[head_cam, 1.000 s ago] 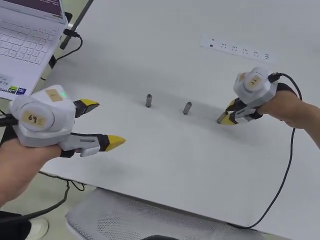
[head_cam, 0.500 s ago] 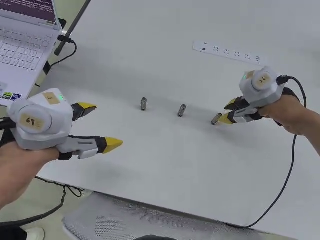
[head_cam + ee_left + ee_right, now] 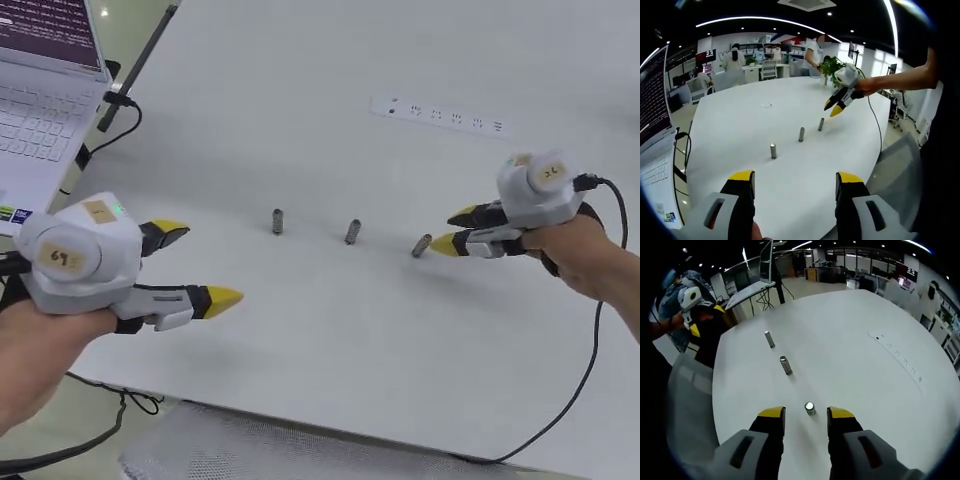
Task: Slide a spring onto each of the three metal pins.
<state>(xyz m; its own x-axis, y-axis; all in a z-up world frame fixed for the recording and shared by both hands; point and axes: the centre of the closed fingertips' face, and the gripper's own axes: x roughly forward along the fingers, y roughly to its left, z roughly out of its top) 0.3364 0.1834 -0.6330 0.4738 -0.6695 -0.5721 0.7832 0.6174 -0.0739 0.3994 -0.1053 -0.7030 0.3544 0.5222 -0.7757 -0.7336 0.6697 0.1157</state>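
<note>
Head view. White table (image 3: 330, 340). Three pins stood in a row across mid-frame: first pin (image 3: 277, 221) at left, second pin (image 3: 352, 232) in the middle, third pin (image 3: 421, 245) at right. The right gripper (image 3: 452, 230) came in from the right edge with its jaws apart, its lower tip just beside the third pin. The left gripper (image 3: 195, 262) hovered at lower left, jaws wide, well apart from the row. Laptop (image 3: 40, 110) at upper left, power strip (image 3: 440, 115) at top centre.

Left gripper view. Own jaws wide and holding nothing at the bottom of the frame. The pins ran diagonally up and to the right, well ahead of the tips. The right gripper sat right of centre, just beyond the farthest pin.

Right gripper view. Own jaws moderately apart at the bottom. The third pin stood in the gap by the tips, clear of both. A spring (image 3: 785, 366) coiled round the second pin. The left gripper was at upper left.
</note>
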